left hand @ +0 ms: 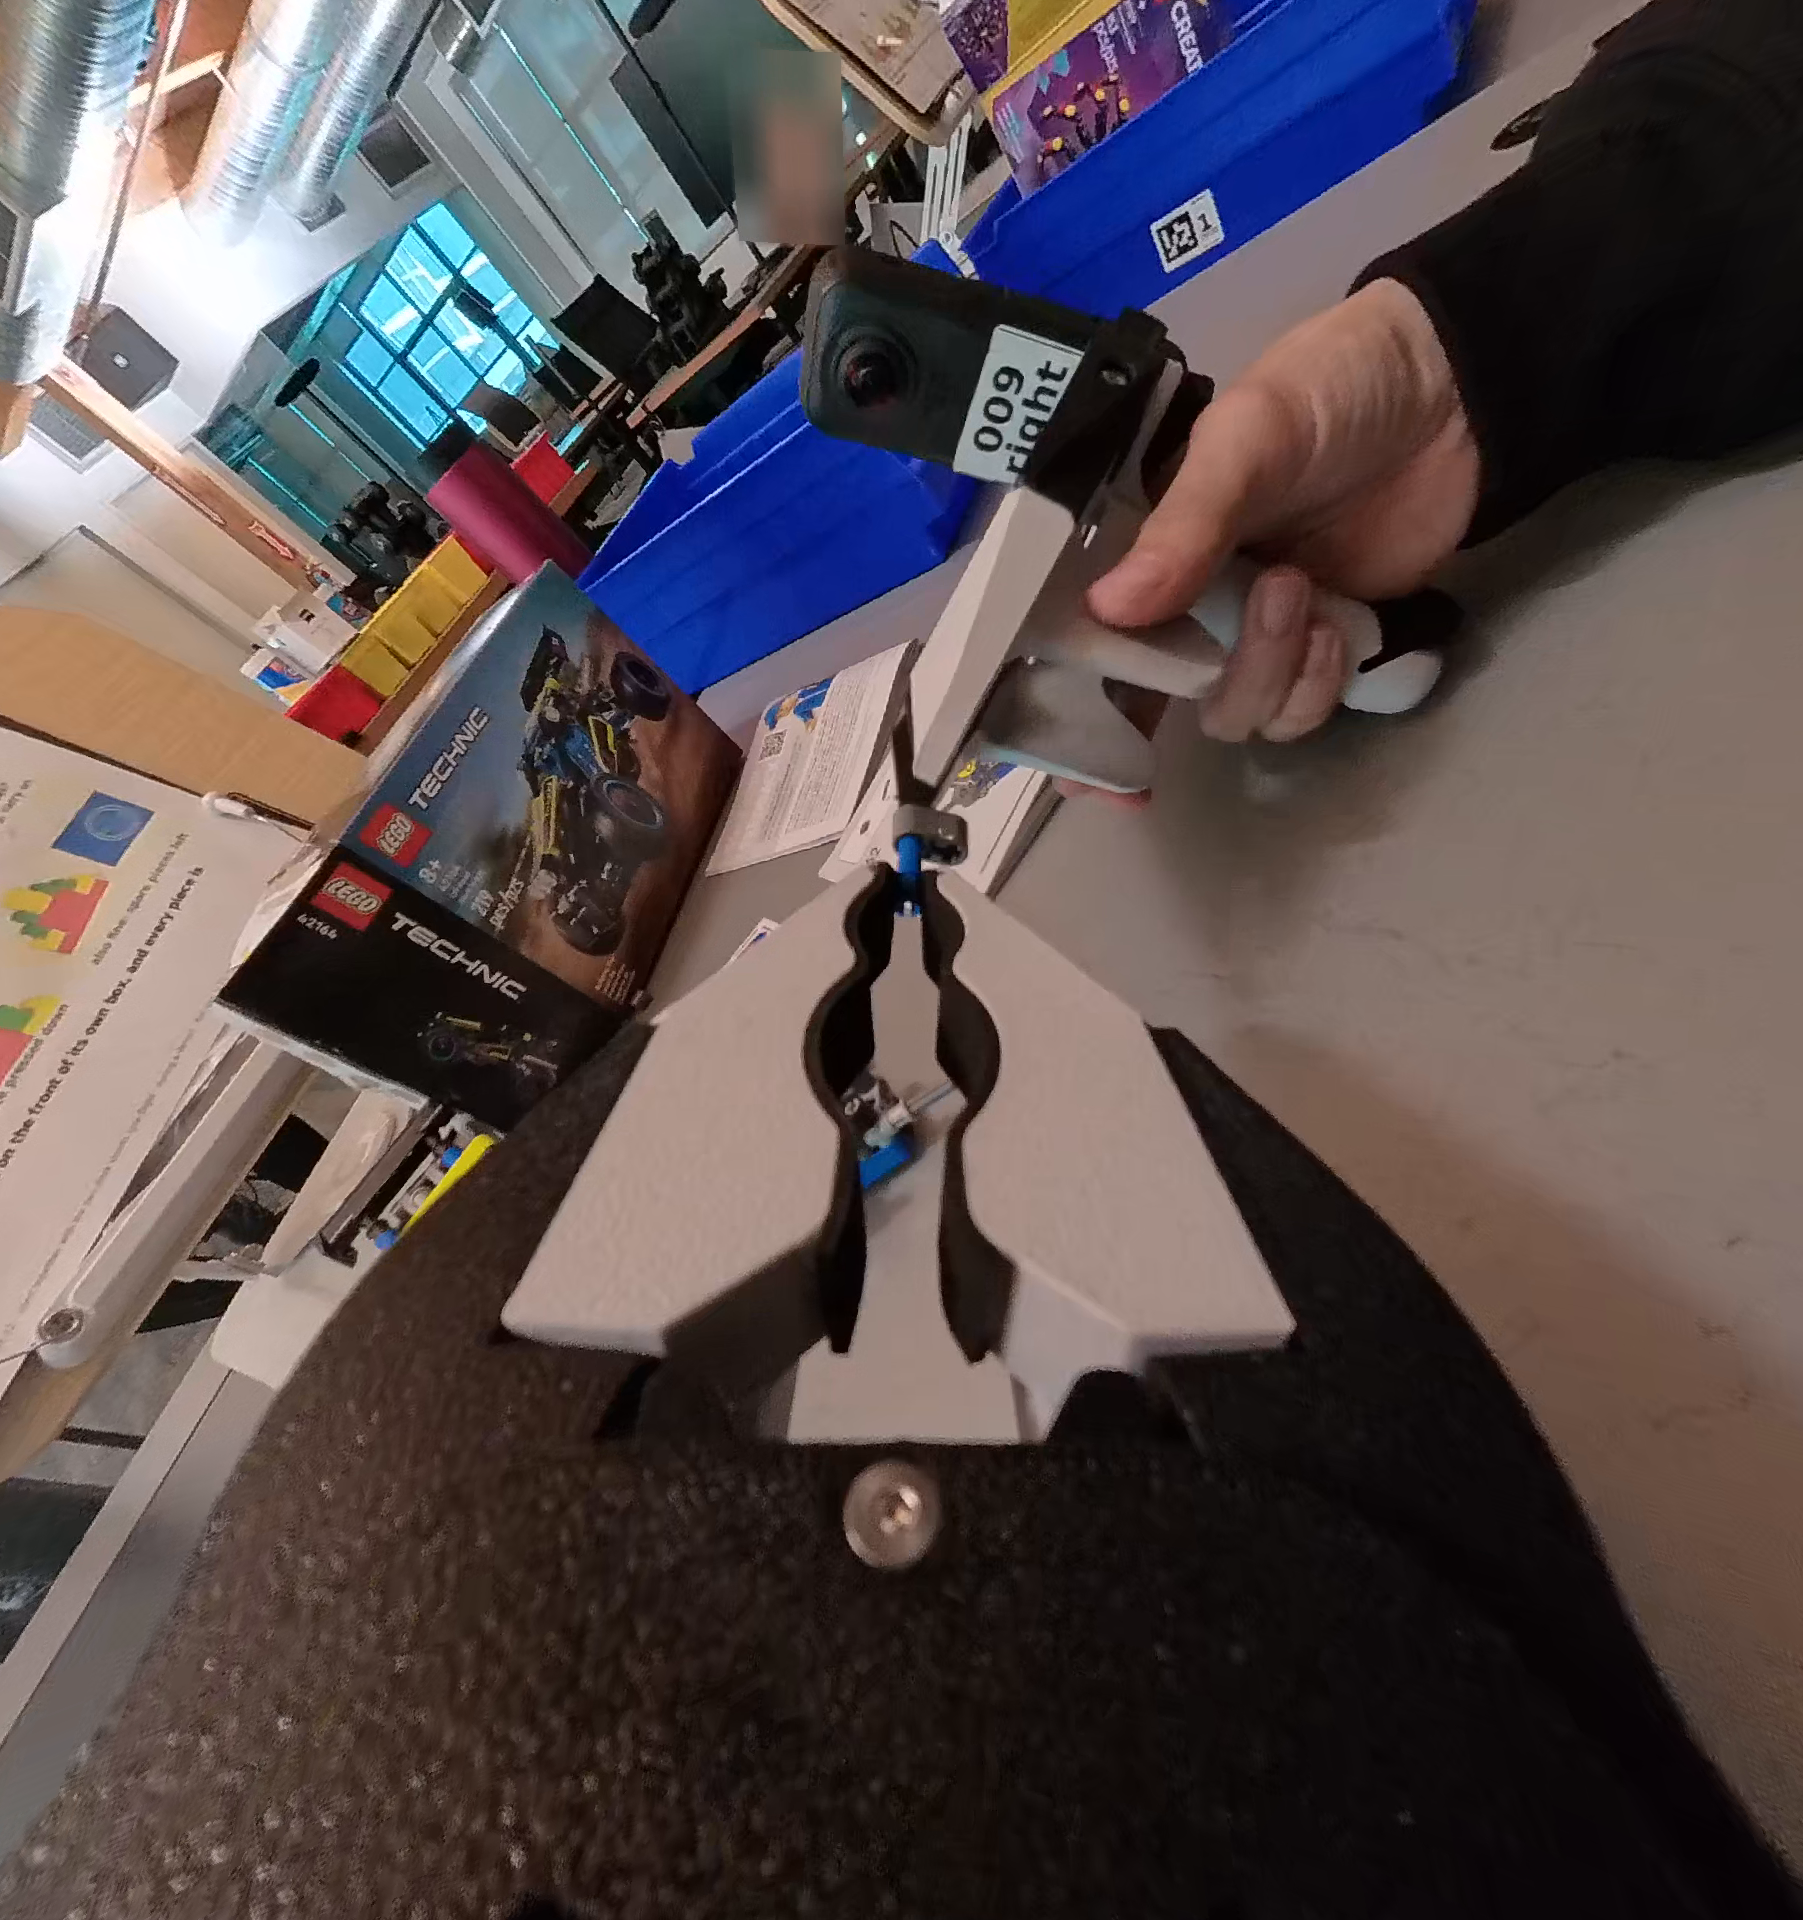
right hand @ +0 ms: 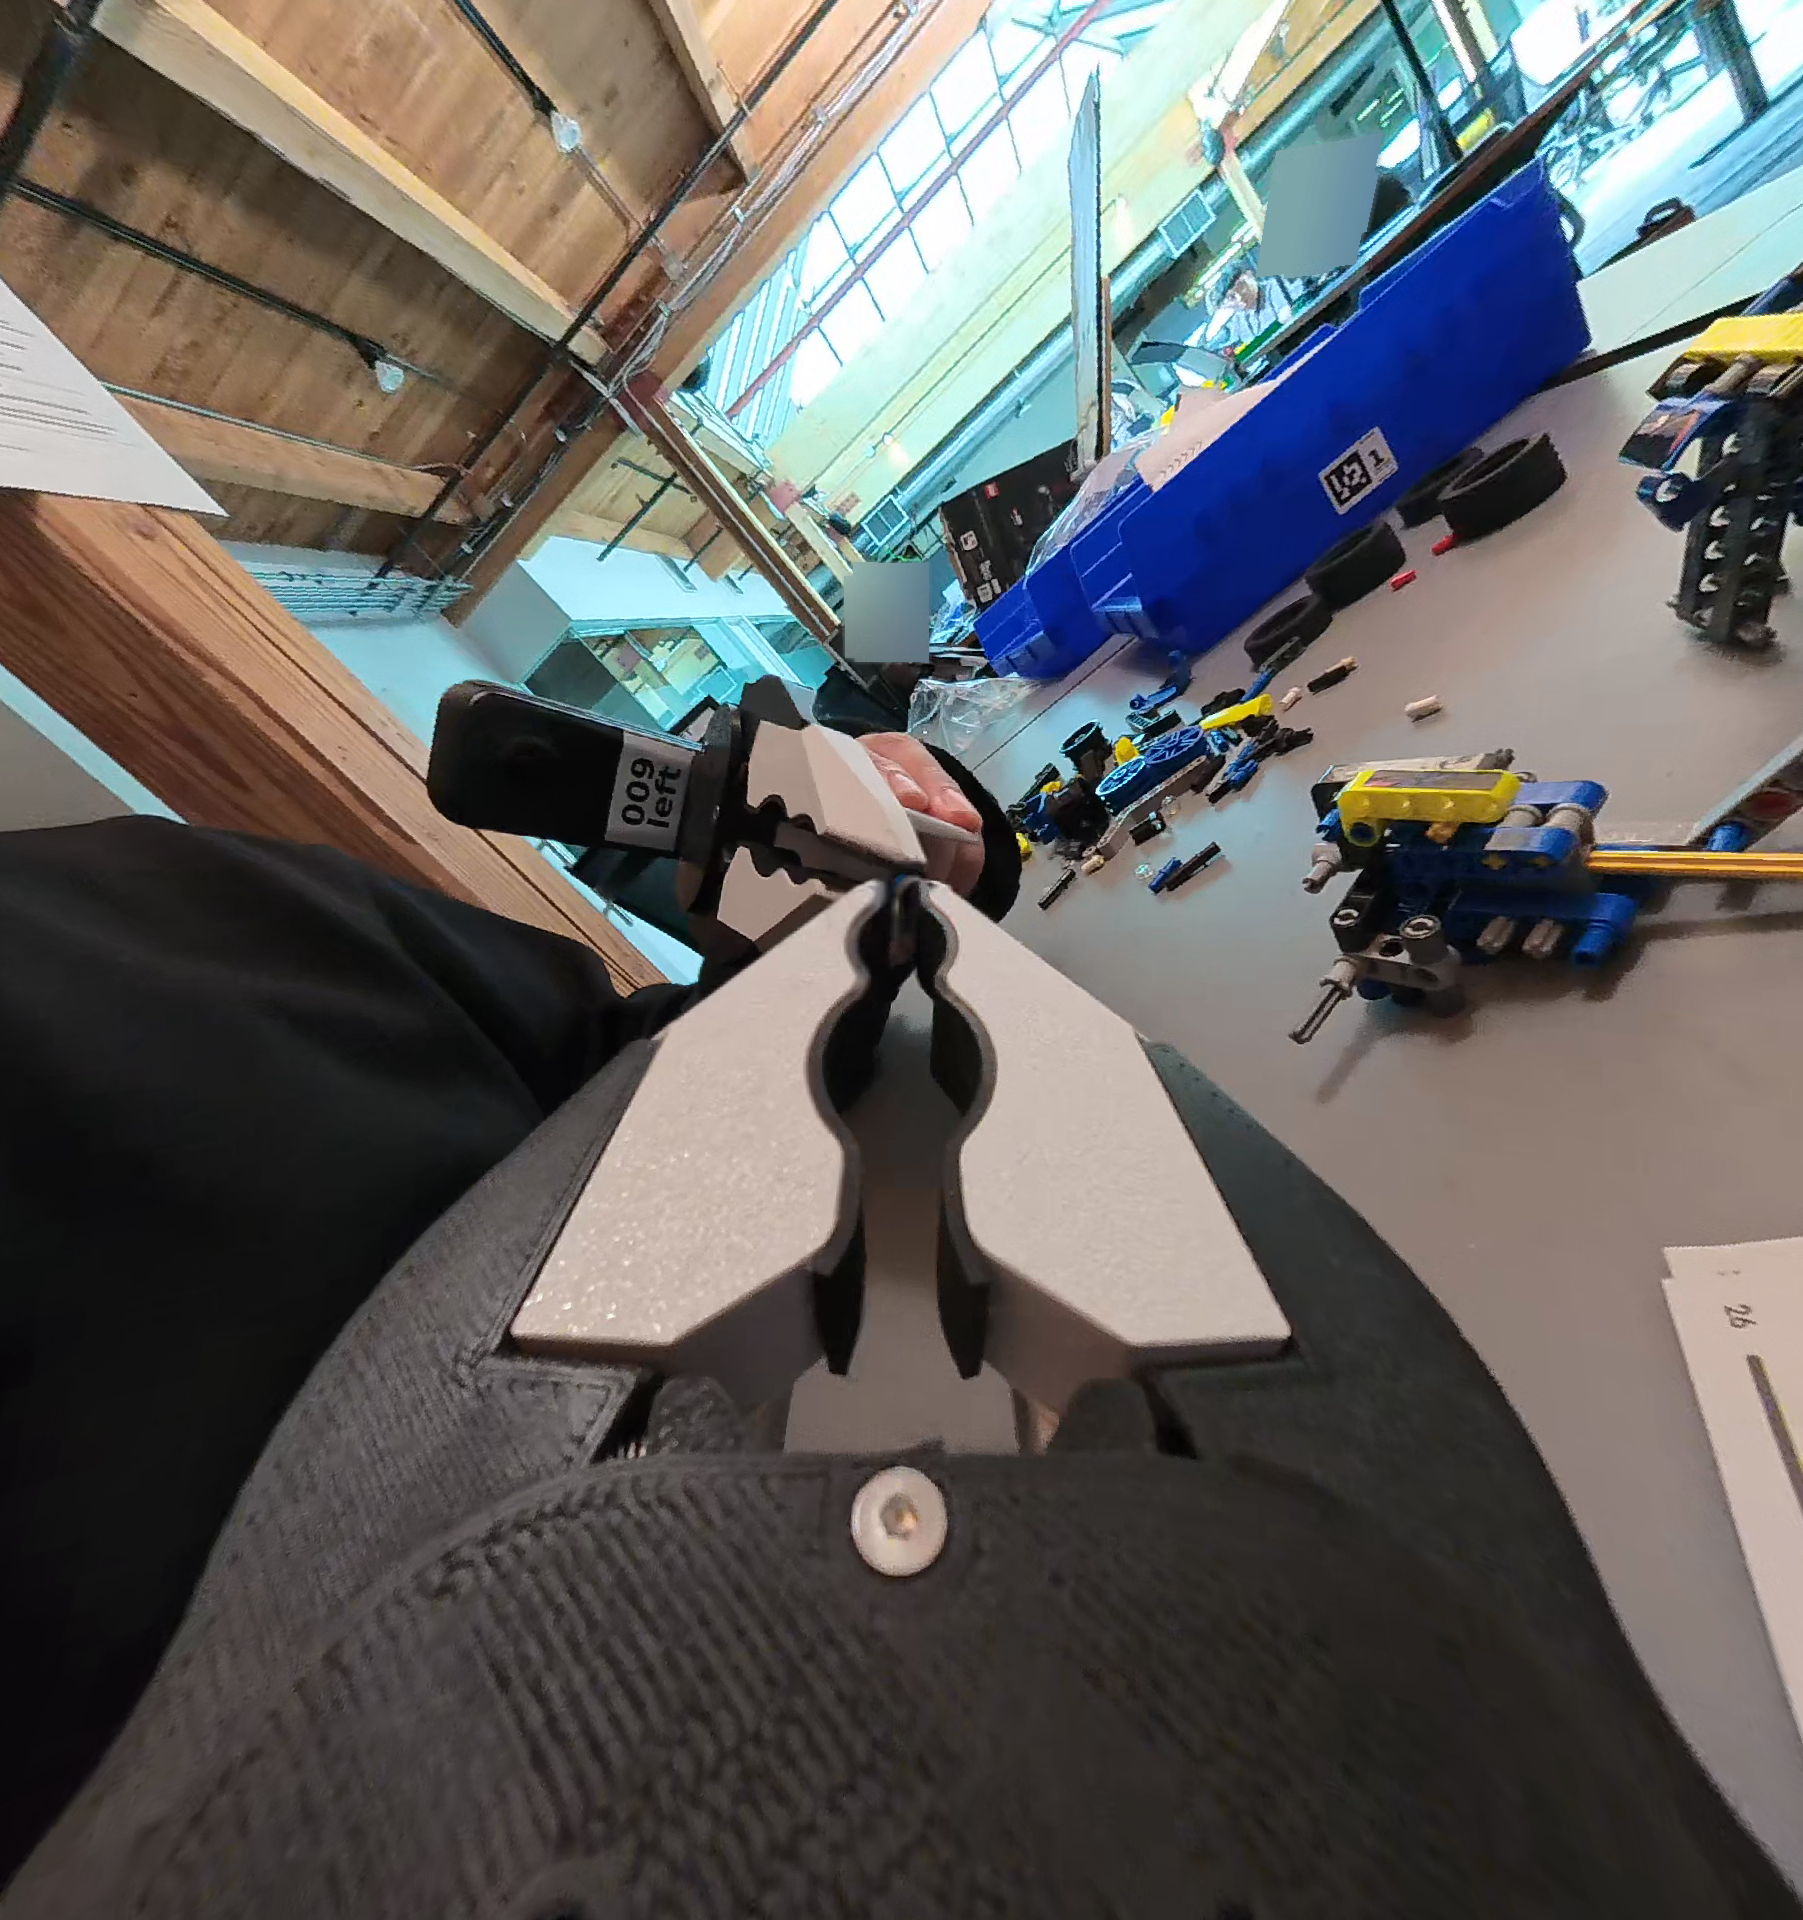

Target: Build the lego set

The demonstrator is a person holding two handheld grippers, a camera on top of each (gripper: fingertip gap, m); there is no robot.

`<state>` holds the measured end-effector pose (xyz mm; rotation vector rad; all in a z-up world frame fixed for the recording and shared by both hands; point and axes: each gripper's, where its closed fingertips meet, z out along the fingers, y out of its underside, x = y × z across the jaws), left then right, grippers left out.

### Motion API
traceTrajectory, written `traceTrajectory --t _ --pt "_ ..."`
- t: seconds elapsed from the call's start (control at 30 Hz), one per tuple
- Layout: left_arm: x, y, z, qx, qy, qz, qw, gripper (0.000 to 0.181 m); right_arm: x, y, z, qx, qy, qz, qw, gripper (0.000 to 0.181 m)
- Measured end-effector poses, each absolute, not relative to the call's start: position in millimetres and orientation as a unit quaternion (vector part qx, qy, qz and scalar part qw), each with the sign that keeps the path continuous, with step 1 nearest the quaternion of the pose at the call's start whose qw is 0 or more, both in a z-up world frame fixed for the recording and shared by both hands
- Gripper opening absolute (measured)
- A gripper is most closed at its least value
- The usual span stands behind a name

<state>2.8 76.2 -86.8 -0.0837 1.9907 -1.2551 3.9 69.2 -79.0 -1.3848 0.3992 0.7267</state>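
Note:
In the left wrist view my left gripper (left hand: pixel 908 902) is shut on a short blue pin (left hand: pixel 909 868) that sticks out past its fingertips. A small grey connector (left hand: pixel 935 831) sits on the pin's far end. My right gripper (left hand: pixel 918 795) comes down from the upper right, held by a hand (left hand: pixel 1312 499), and its tips close on that grey connector. In the right wrist view my right gripper (right hand: pixel 902 902) is shut, with a dark piece and a bit of blue (right hand: pixel 902 886) between its tips. The left gripper (right hand: pixel 881 847) meets it tip to tip there. Both are held above the grey table (left hand: pixel 1448 1039).
A set box (left hand: pixel 481 862) and instruction booklets (left hand: pixel 824 758) lie beyond the grippers, with a blue bin (left hand: pixel 772 499) behind. In the right wrist view a partly built blue and yellow model (right hand: pixel 1479 862), loose parts (right hand: pixel 1167 769), black tyres (right hand: pixel 1499 483), another assembly (right hand: pixel 1770 457) and a paper page (right hand: pixel 1790 1455) lie on the table. My two grippers' fingertips are within a few centimetres of each other.

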Motion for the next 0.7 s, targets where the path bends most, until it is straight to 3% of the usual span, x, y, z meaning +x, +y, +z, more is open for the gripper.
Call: traceTrajectory --t 0.07,0.6,0.7 --pt "1.6 76.0 -87.8 -0.027 0.782 -0.493 0.381 0.002 2.6 69.5 -79.1 -0.622 0.175 0.327 0.69 0.007" --pt "-3.5 74.3 -83.4 -0.014 0.774 -0.51 0.375 0.002 -1.1 67.9 -77.3 -0.63 0.153 0.314 0.693 0.001" --pt "-4.3 74.0 -82.1 -0.014 0.772 -0.514 0.374 0.002 3.5 68.5 -80.6 -0.639 0.164 0.298 0.69 0.017"
